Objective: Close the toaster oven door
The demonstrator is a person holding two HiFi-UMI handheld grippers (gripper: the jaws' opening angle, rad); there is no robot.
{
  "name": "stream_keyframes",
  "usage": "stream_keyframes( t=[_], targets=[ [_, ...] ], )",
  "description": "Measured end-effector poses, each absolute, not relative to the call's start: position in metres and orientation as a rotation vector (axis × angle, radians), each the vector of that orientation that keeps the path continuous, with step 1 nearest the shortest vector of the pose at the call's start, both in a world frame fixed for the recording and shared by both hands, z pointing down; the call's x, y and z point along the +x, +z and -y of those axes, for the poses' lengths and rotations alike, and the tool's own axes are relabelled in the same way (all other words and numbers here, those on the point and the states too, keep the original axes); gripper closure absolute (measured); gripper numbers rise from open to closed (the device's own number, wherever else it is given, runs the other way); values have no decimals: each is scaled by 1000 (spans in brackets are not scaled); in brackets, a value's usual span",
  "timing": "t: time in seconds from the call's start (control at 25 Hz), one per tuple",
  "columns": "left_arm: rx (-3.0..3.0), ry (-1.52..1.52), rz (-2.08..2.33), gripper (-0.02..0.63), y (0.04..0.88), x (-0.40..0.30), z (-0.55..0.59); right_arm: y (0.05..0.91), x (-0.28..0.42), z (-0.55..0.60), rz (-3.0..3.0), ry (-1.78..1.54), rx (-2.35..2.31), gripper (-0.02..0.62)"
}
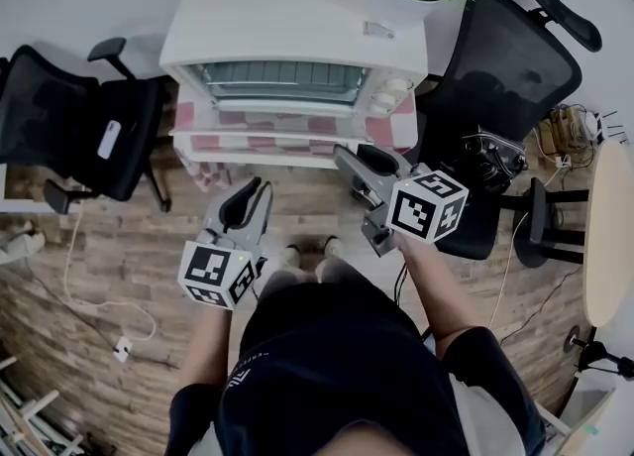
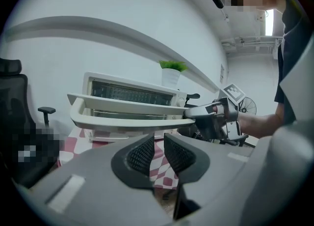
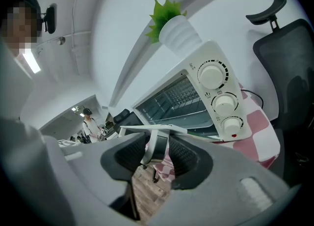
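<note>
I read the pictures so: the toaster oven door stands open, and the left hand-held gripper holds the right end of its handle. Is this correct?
One thing is wrong: the right hand-held gripper, not the left hand-held gripper, holds the right end of the handle, as the right gripper view shows. The toaster oven door does stand open.

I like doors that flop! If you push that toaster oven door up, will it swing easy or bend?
The door probably swings up as one stiff piece, since it looks like a framed panel. The oven might slide on its checked cloth, so push gently.
</note>
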State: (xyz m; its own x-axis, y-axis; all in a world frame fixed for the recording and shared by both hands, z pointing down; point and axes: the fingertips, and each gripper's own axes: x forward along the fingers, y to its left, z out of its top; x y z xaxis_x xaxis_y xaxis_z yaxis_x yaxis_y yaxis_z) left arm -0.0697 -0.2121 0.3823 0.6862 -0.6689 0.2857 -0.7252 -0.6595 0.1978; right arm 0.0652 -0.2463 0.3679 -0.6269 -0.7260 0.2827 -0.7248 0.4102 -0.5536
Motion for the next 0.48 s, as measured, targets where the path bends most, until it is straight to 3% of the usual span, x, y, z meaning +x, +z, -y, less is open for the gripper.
stream_keyframes(
  t=[0.48],
  targets=[
    [2619, 212, 1144, 526, 361, -52, 242, 348, 73, 275, -2546, -1154, -1270, 440]
  ],
)
